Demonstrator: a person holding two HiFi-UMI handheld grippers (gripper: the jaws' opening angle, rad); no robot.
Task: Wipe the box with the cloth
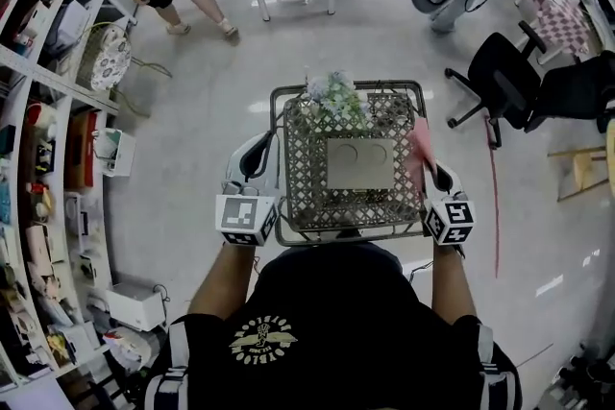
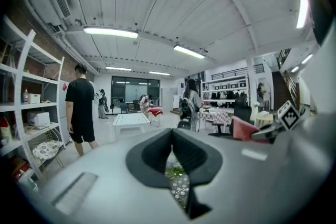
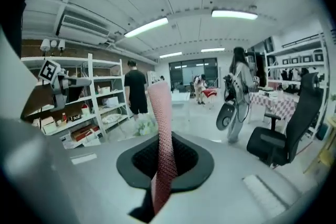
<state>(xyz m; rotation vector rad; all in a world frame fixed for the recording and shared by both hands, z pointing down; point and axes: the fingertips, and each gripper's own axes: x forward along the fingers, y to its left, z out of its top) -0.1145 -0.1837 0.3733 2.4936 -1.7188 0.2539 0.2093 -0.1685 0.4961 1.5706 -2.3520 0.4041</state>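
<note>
Flanking the side edges of the basket (image 1: 288,170) — right hand-held gripper (image 1: 438,178) pinching cloth (image 1: 420,147), left hand-held gripper (image 1: 254,160) narrowed.

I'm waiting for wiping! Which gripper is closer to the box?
Right. The right gripper, holding the cloth, is beside the box; the left gripper sits outside the basket, opposite.

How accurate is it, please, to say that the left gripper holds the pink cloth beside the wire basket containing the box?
Not quite: the right gripper holds the pink cloth beside the wire basket containing the box, as the right gripper view shows.
</note>
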